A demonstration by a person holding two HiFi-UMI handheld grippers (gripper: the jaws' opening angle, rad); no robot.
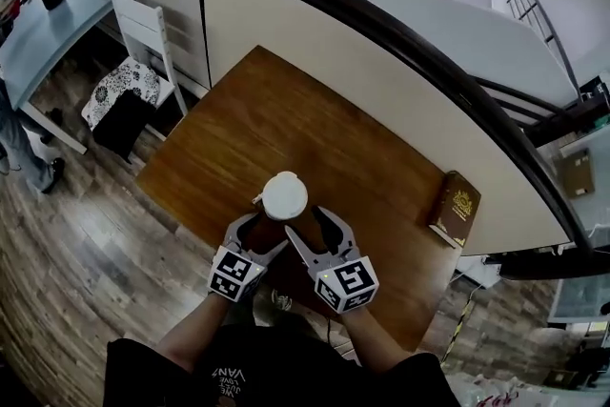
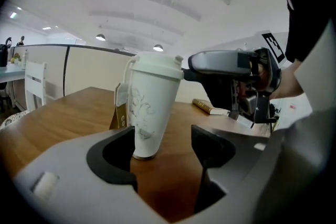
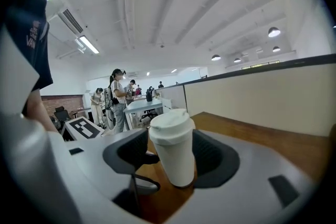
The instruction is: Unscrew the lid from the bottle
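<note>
Bottle (image 3: 173,155) upright, between right fingers (image 3: 218,157), beyond left fingers (image 2: 111,161)

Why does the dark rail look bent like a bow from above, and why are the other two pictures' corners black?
Head view: the wide-angle lens bows the probably straight partition rail and the table edges. Left gripper view: the round lens image leaves black corners; the ceiling is washed pale, the white bottle sharp. Right gripper view: same dark rim, a ceiling lamp glaring.

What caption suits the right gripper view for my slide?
White lidded bottle upright on the wooden table, framed between the open jaws of the right gripper, not yet gripped.
</note>
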